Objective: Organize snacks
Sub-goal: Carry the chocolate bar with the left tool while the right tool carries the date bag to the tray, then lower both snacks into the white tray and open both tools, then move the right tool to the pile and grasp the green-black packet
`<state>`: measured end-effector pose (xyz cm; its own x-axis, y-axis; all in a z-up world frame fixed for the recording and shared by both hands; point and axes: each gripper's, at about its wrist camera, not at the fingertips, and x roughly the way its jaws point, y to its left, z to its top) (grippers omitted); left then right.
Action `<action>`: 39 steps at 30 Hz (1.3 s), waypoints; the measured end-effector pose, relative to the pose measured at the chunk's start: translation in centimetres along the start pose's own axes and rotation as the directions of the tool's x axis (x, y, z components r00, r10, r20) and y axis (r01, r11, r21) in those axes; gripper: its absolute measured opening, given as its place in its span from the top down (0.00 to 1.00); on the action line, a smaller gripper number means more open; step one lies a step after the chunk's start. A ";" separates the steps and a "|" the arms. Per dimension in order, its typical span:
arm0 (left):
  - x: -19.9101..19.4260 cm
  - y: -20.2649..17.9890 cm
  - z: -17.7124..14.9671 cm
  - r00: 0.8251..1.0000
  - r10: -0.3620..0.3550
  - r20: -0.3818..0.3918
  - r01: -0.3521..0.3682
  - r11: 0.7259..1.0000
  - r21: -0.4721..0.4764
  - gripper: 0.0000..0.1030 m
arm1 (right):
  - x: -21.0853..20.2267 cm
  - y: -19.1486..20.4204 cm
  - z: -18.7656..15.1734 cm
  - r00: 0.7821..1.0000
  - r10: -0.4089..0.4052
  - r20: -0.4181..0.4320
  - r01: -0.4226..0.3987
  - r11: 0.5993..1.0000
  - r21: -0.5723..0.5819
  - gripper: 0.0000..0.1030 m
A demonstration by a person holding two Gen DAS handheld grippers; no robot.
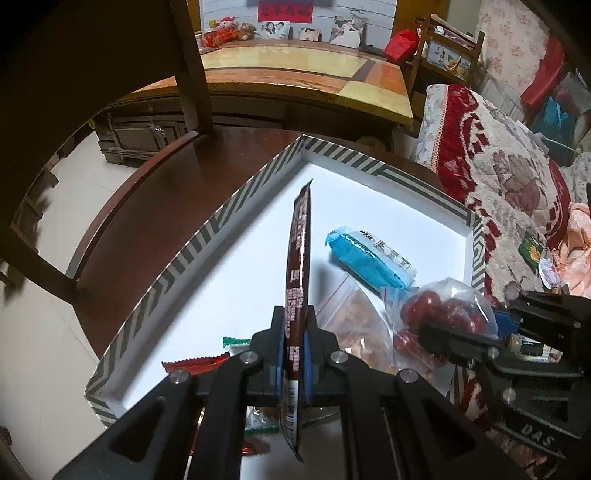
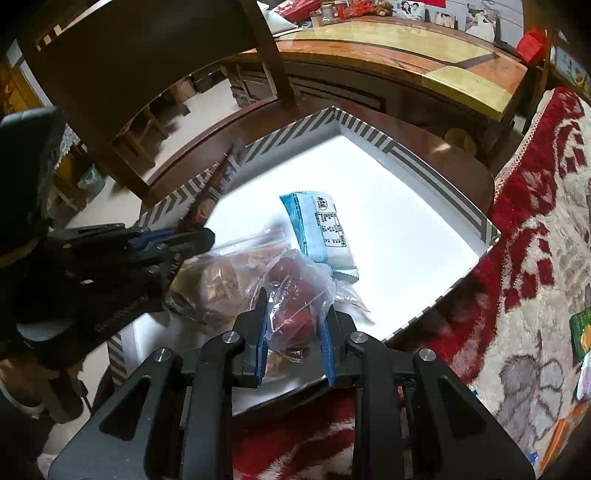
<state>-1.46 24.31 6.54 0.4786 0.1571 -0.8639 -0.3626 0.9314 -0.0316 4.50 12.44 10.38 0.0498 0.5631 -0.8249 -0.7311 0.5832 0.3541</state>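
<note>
Snacks (image 1: 371, 258): blue, brown, prob. red pkts

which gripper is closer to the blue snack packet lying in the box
Right. The right gripper, holding the clear bag of red fruit, sits just short of the blue packet; the left gripper, clamping a brown packet, is off to its side.

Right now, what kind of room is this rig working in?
Probably a lived-in home room, a bedroom or sitting room. A red floral blanket lies beside the snack box, framed photos and plush toys stand on a sideboard, and the box rests on a wooden chair.
</note>
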 end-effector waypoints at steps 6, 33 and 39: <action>-0.4 0.0 0.1 1.000 0.017 0.006 -0.016 1.000 -0.018 0.77 | -0.6 0.0 -0.2 1.000 0.011 -0.008 -0.011 1.000 0.005 0.49; -6.8 -6.5 -1.5 0.992 -0.060 0.111 0.052 0.996 0.066 0.24 | -12.1 -2.8 -6.6 0.985 -0.017 0.172 -0.002 0.994 0.113 0.49; -7.0 -8.6 -2.0 0.991 -0.086 0.102 0.076 0.992 0.097 0.23 | -14.3 -6.6 -10.2 0.983 -0.091 0.158 0.064 0.983 0.171 0.49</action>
<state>-3.29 14.52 11.91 0.5870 0.1094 -0.8022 -0.2460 0.9681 -0.0480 1.65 -5.45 15.31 0.2231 0.5930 -0.7737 -0.5992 0.7094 0.3710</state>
